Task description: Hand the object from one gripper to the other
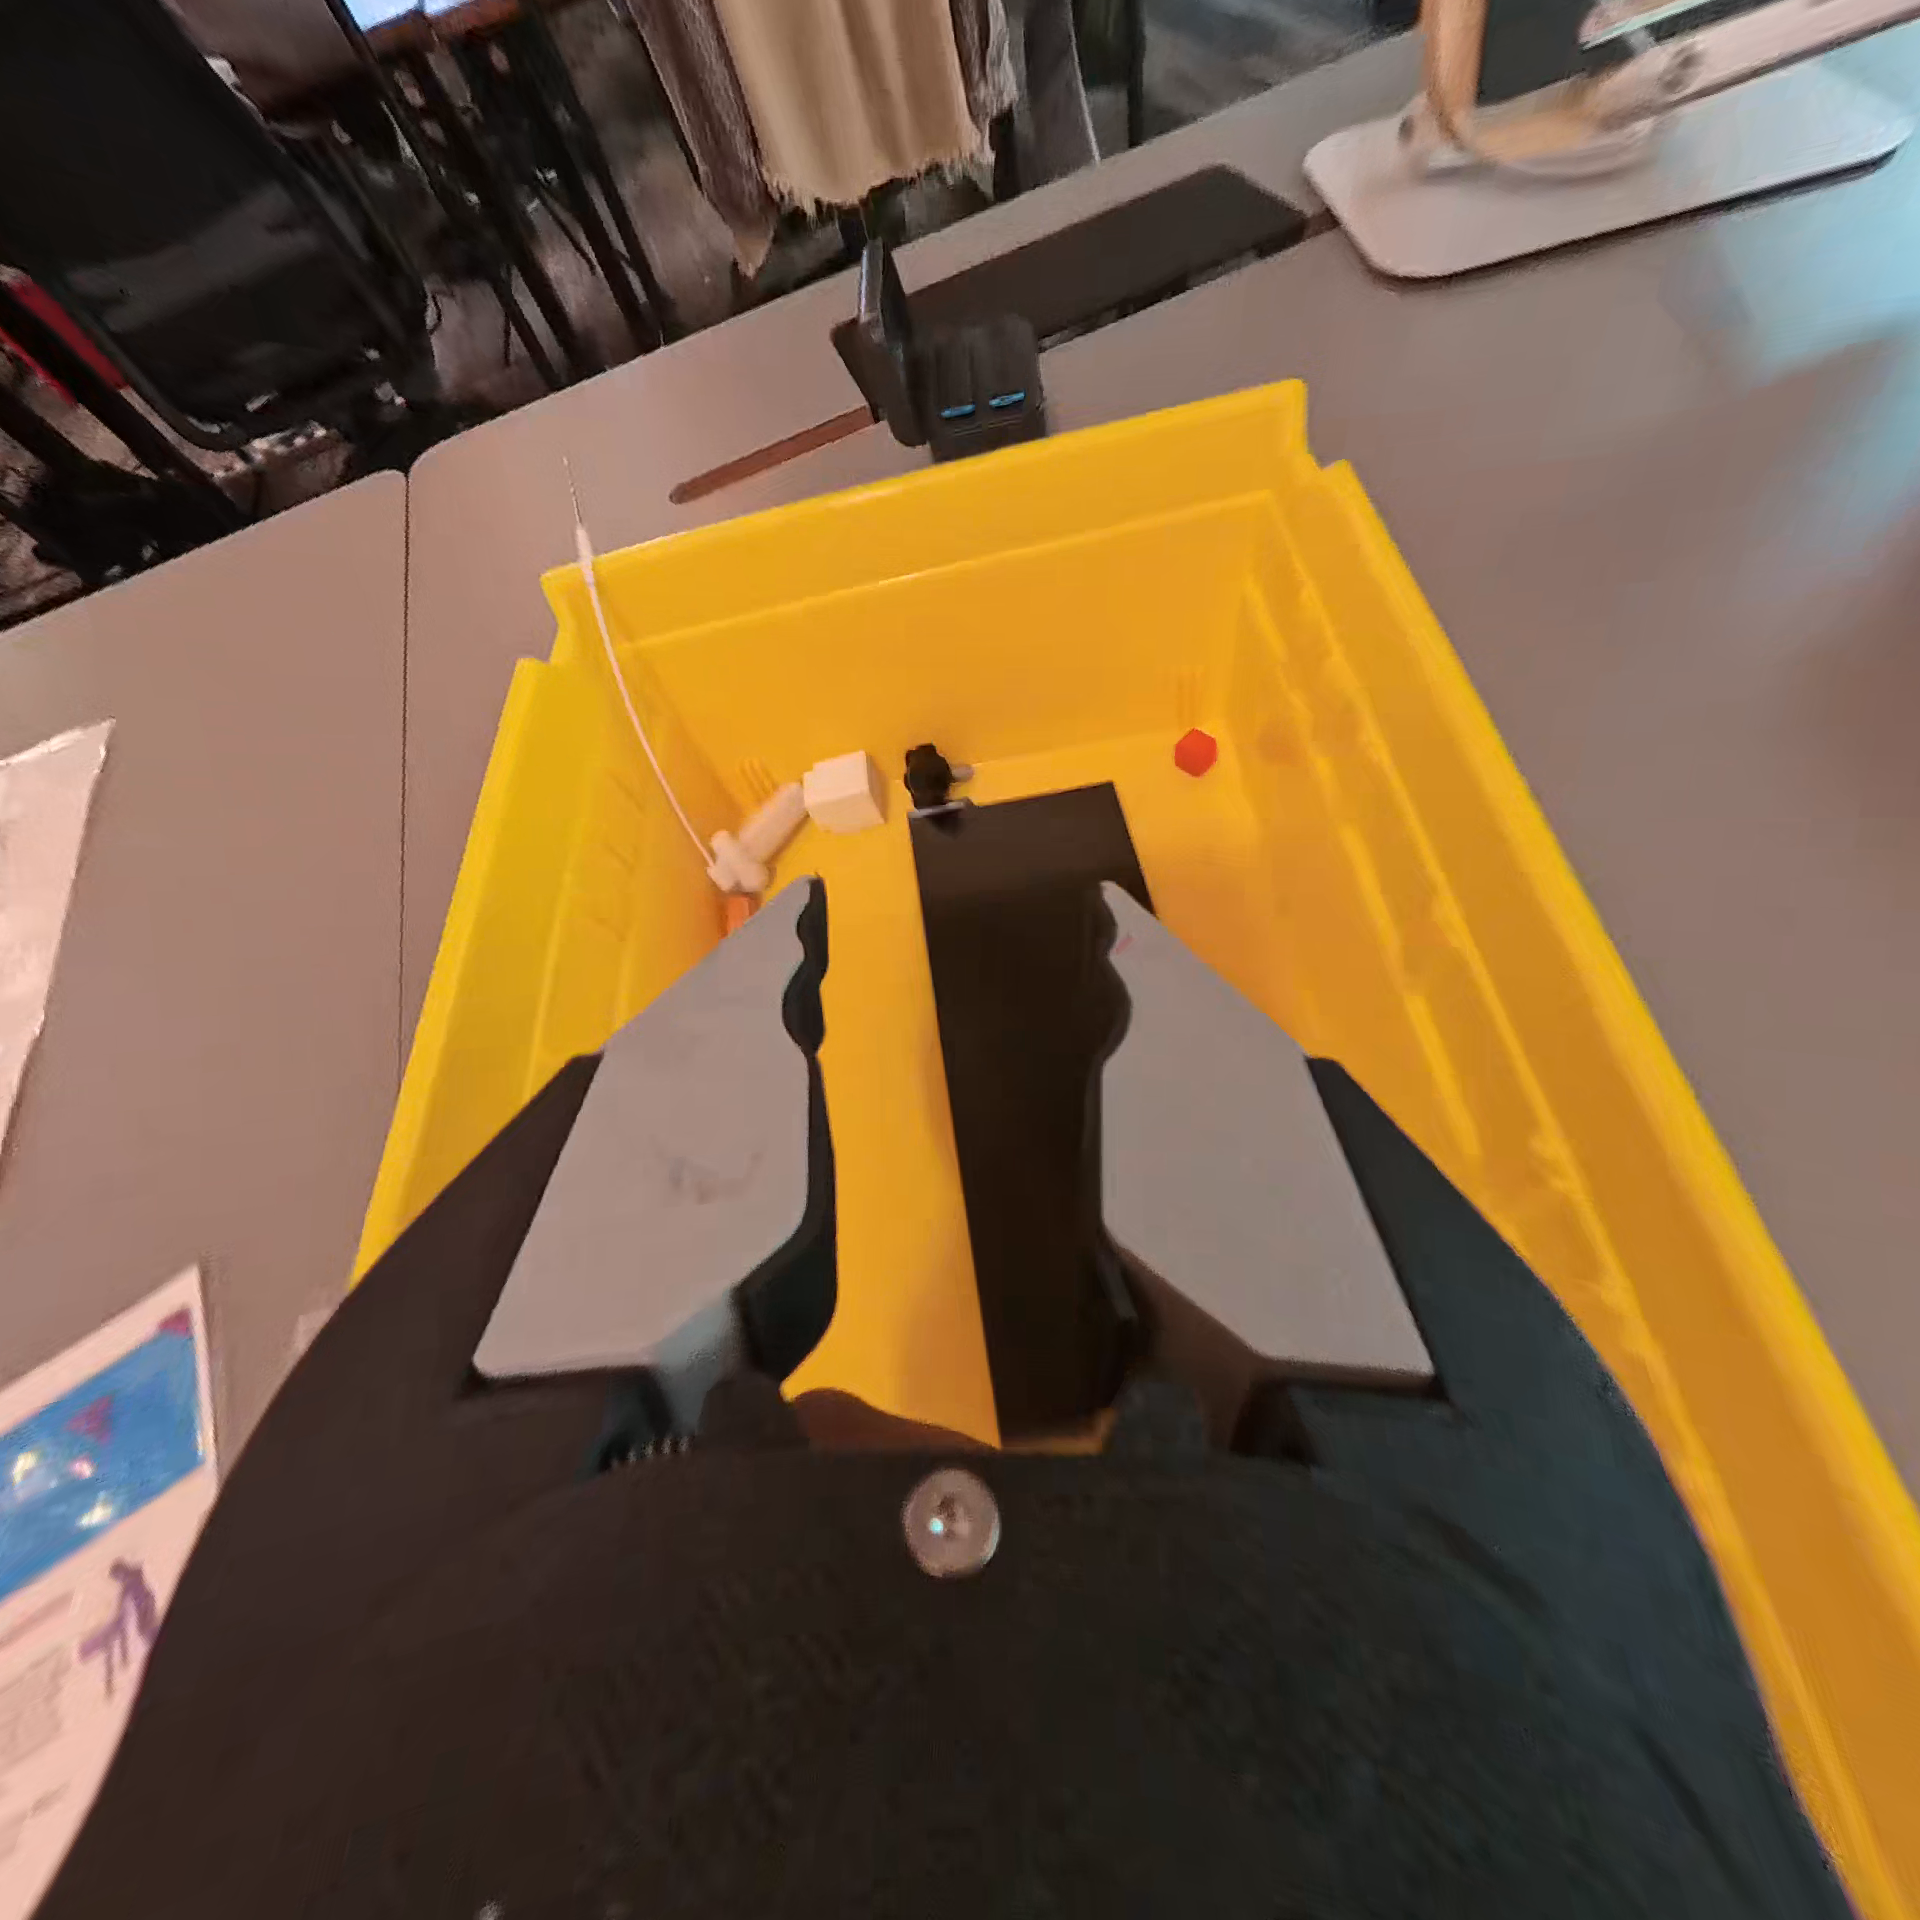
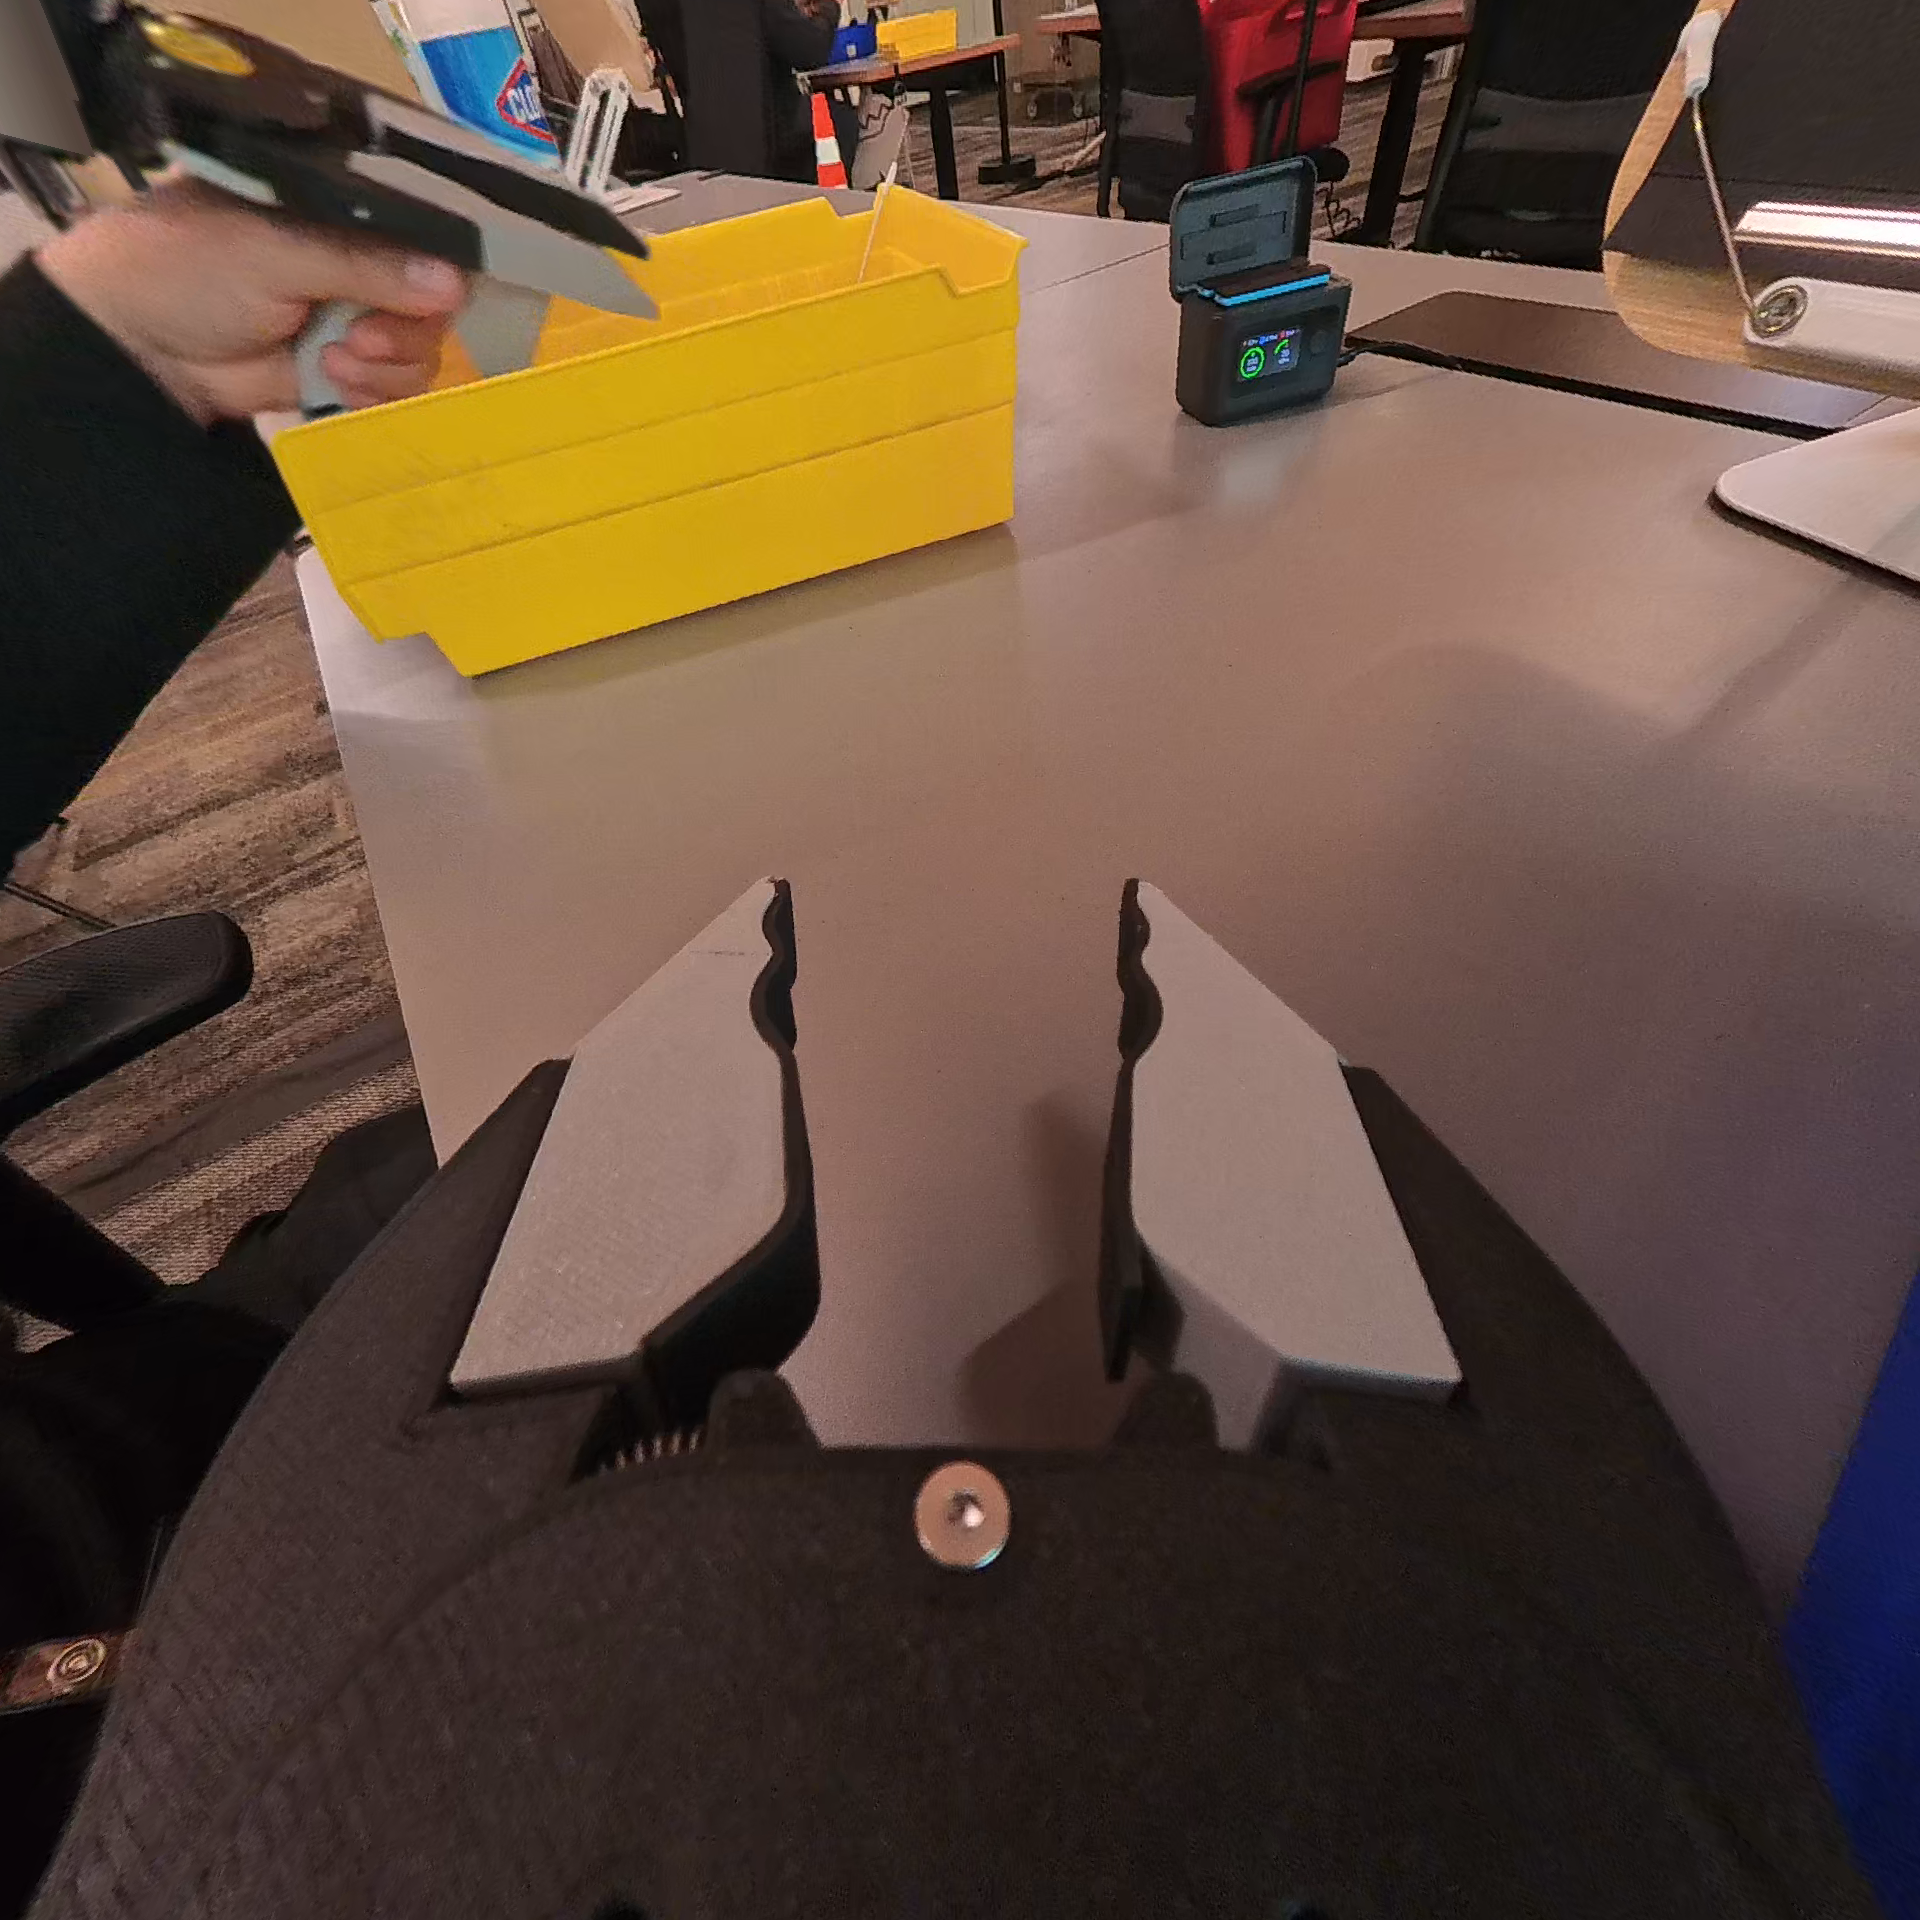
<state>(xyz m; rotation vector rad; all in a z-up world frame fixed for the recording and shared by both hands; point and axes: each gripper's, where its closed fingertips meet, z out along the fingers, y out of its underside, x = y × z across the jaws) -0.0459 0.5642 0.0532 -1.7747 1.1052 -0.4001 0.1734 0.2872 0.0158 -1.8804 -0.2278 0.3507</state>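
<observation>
Over the yellow bin left gripper fingers spread; right gripper likewise

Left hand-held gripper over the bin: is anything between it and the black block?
Nothing visible does. The black block lies in the yellow bin, right between the open fingers of the left hand-held gripper. The white cube and red piece sit past its far end, out of the path.

charger case: lit screen | blue-white container: logo | leaflet: print
</observation>
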